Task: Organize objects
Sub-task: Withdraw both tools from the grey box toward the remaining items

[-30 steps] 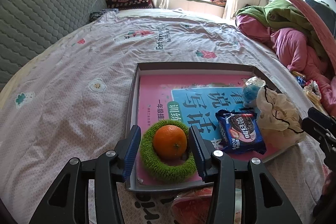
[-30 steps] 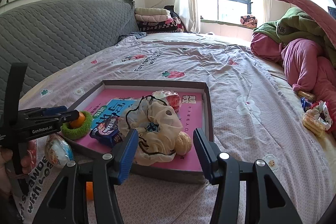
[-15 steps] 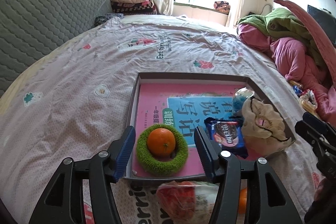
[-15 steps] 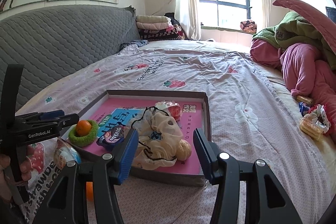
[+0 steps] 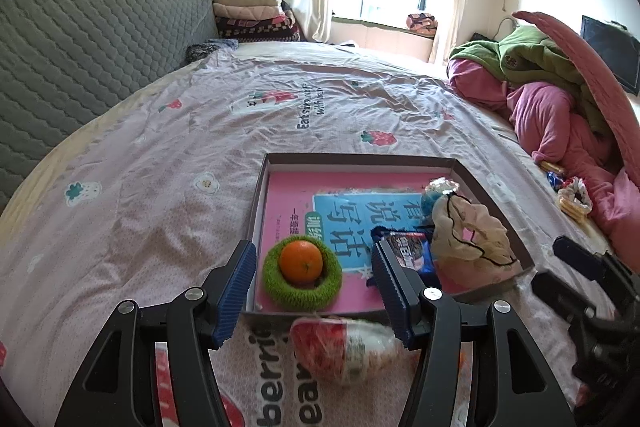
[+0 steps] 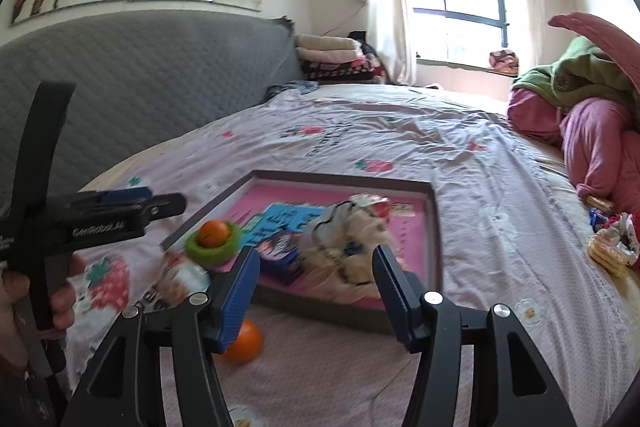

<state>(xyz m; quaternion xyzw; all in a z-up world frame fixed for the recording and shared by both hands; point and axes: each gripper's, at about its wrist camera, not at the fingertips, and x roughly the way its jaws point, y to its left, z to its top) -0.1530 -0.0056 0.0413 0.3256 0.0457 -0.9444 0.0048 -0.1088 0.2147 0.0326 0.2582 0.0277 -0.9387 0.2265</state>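
A grey tray (image 5: 496, 193) with a pink book in it lies on the bed. In it sit an orange (image 5: 301, 262) inside a green ring (image 5: 301, 294), a blue snack pack (image 5: 412, 253) and a beige cloth bag (image 5: 468, 231). My left gripper (image 5: 314, 293) is open and empty, just short of the tray's near edge, above a red-and-white snack bag (image 5: 346, 347). My right gripper (image 6: 314, 293) is open and empty in front of the tray (image 6: 434, 227). A second orange (image 6: 242, 341) lies on the sheet by its left finger.
A grey quilted headboard (image 5: 80, 59) runs along the left. Pink and green bedding (image 5: 560, 99) is heaped at the right. Snack packets (image 6: 612, 243) lie on the sheet right of the tray. Folded blankets (image 5: 252, 15) are stacked at the far end.
Both grippers have drawn back from the tray and stay open. The orange stays in the green ring. The snack bag and the loose orange have come into view.
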